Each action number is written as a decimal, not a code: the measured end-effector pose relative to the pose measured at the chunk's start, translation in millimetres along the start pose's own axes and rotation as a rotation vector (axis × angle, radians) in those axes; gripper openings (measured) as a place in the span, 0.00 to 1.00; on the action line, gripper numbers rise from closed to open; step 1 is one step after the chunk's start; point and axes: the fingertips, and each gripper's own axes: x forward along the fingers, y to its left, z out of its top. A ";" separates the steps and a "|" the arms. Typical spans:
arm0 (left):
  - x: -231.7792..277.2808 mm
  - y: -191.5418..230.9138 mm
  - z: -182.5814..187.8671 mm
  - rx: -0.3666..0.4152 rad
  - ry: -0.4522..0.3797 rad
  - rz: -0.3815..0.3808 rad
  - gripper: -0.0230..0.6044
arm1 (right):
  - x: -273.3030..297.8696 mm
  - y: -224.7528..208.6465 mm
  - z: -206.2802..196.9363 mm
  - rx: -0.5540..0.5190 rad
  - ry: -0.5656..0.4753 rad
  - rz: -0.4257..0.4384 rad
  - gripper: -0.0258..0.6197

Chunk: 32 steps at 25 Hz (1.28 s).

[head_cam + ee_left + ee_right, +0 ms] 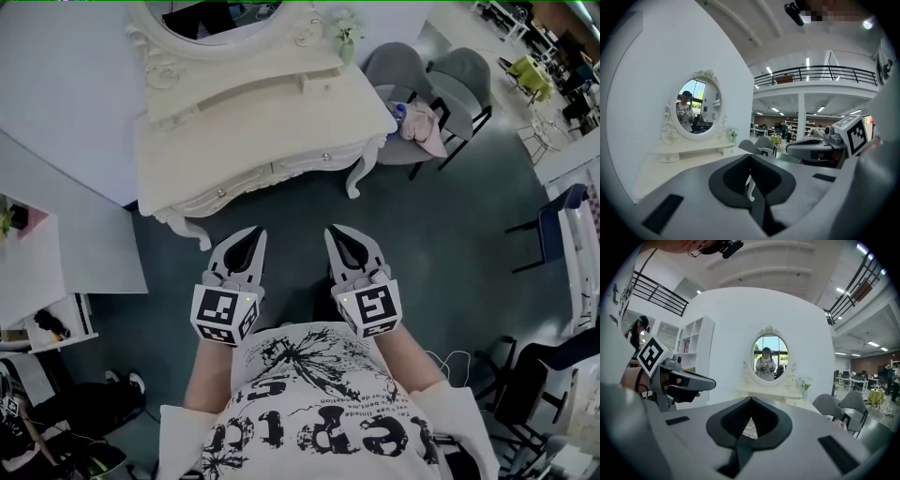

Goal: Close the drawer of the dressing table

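Observation:
The cream dressing table (187, 150) with its oval mirror (220, 23) stands at the top of the head view. Two drawer fronts (309, 161) with small knobs run along its near edge and look flush with the frame. My left gripper (253, 236) and right gripper (337, 232) hang side by side over the dark floor, well short of the table, both shut with nothing between the jaws. In the left gripper view the left gripper (750, 157) points at the table (689, 150); in the right gripper view the right gripper (751, 400) faces the mirror (770, 357).
Two grey chairs (441, 80) stand to the right of the table, a pink cloth (424, 127) on one. A small flower vase (345, 33) sits on the tabletop. A white shelf unit (52, 281) is at the left; dark chairs (553, 234) at the right.

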 end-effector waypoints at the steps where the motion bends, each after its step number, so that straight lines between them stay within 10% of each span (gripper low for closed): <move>1: 13.3 0.9 4.6 0.001 -0.001 0.016 0.07 | 7.6 -13.9 2.5 0.000 -0.004 0.014 0.05; 20: 266.3 -35.6 60.6 -0.073 0.022 0.136 0.07 | 105.6 -270.4 4.9 -0.018 0.030 0.146 0.05; 32: 375.5 53.0 71.0 -0.114 0.039 0.128 0.07 | 223.3 -339.5 1.5 -0.013 0.084 0.104 0.05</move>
